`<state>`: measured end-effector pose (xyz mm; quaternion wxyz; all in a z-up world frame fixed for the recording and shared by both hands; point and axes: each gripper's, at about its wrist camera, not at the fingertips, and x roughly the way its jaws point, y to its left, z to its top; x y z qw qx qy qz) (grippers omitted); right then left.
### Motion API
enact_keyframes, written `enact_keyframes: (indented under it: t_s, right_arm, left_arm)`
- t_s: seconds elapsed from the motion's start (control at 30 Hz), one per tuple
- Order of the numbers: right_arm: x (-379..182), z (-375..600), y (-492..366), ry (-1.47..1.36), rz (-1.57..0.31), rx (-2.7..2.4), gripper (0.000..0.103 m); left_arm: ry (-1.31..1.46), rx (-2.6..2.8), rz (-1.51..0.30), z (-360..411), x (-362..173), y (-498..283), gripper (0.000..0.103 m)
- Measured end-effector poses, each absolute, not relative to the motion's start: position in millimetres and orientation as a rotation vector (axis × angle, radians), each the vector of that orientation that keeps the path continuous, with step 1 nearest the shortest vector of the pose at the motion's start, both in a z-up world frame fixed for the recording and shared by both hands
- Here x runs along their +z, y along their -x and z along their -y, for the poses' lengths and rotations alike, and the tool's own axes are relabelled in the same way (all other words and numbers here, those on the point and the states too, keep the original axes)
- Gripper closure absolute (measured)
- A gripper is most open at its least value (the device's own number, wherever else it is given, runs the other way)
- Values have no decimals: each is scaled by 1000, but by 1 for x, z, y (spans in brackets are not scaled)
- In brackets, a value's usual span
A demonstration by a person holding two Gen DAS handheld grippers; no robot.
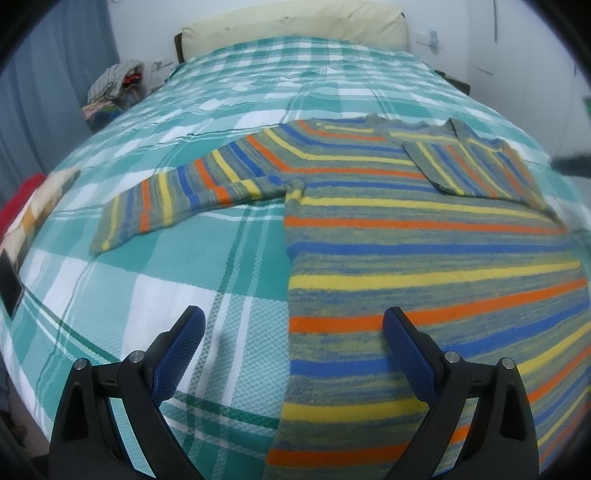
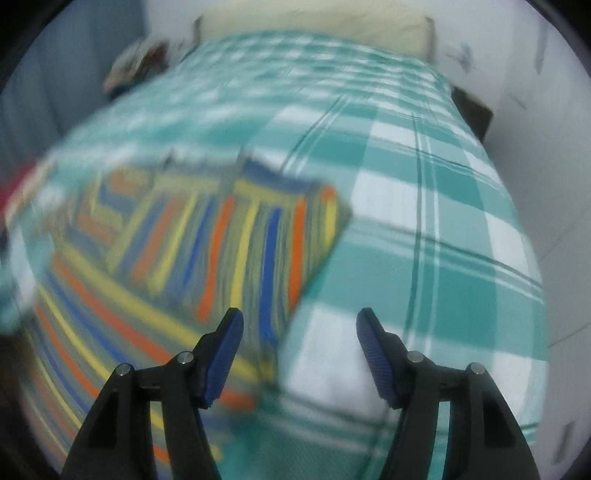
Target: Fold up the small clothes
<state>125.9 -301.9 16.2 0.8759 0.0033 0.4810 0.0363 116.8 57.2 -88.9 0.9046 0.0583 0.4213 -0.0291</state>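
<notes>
A striped knit sweater (image 1: 406, 236) in grey, yellow, orange and blue lies flat on the bed. Its left sleeve (image 1: 184, 192) stretches out to the left. Its right sleeve (image 1: 476, 166) is folded in over the chest. My left gripper (image 1: 293, 325) is open and empty, hovering over the sweater's lower left edge. In the right wrist view, which is blurred, the folded sleeve (image 2: 251, 251) lies ahead and to the left. My right gripper (image 2: 299, 325) is open and empty over the sweater's right edge.
The bed is covered by a teal and white plaid blanket (image 1: 155, 302), also in the right wrist view (image 2: 424, 240). A cream headboard (image 1: 295, 26) stands at the far end. A pile of clothes (image 1: 114, 85) sits beside the bed at far left.
</notes>
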Motion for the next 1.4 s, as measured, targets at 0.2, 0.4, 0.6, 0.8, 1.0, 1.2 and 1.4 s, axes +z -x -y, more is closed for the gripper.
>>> enact_keyframes:
  t_s: [0.2,0.4,0.6,0.8,1.0,1.2,1.4]
  right_arm:
    - [-22,318,-219,-255,-1068,41,61]
    - [-43,330,-232,-222,-1060,-84,100]
    - [-34,323,-225,-183,-1045,-95,63]
    - [-16,283,-171,-213,-1014,180,59]
    - [-40,261,-134,-110,-1083,107,52]
    - [24,245,-51,-67,-921,176,29]
    - [30,229,13,-44,-767,208,28]
  left_arm:
    - [-131,-50,-885,-55,-93,-119,5]
    - [-142,-56,-896,-55,-97,-123,5]
    - [-137,-59,-894,-54,-95,-122,5]
    - [-176,-68,-935,-48,-108,-123,3]
    - [-133,-72,-960,-63,-101,-117,2]
    - [158,23,-970,-167,-60,-159,2]
    - [376,224,-1059,-297,-76,-240,3]
